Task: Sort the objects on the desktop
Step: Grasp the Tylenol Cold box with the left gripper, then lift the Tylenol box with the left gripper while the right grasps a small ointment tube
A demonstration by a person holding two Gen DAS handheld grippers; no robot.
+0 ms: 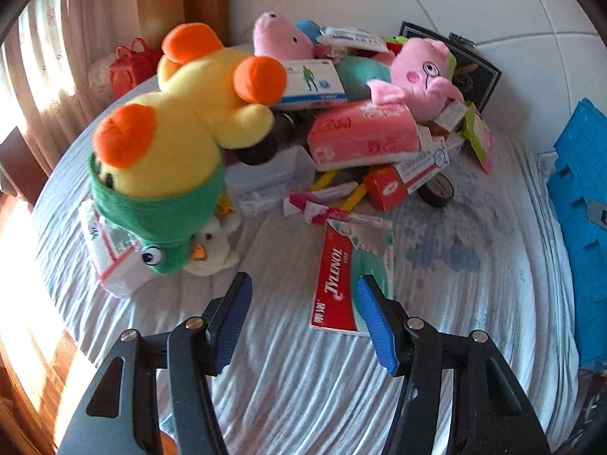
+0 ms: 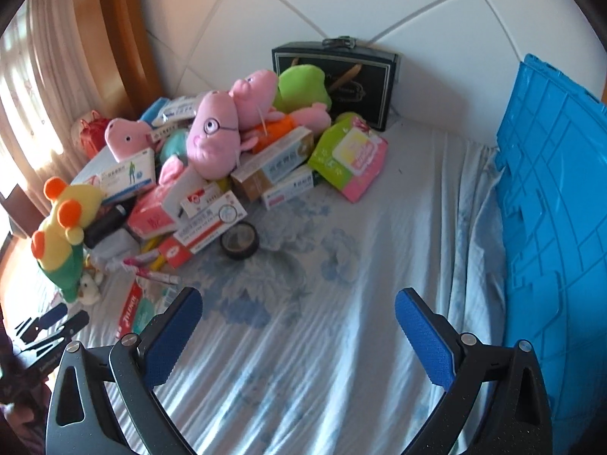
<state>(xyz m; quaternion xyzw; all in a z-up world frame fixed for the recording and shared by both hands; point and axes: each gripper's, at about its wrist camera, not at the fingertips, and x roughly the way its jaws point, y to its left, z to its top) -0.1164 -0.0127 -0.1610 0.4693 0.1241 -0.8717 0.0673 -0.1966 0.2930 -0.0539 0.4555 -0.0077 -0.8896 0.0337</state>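
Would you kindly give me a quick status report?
Both grippers open, empty: left gripper, right gripper. Tylenol box ahead of left. Pile unsorted.

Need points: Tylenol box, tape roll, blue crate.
Tylenol box (image 1: pixel 335 276): left wrist view, on its red printed face.
tape roll (image 2: pixel 240 244): right wrist view, on its black outer rim.
blue crate (image 2: pixel 550 204): right wrist view, on its ribbed side wall.

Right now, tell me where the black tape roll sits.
The black tape roll lies flat on the bedsheet at the pile's near edge, just in front of a red-and-white medicine box, centre-left in the right wrist view.
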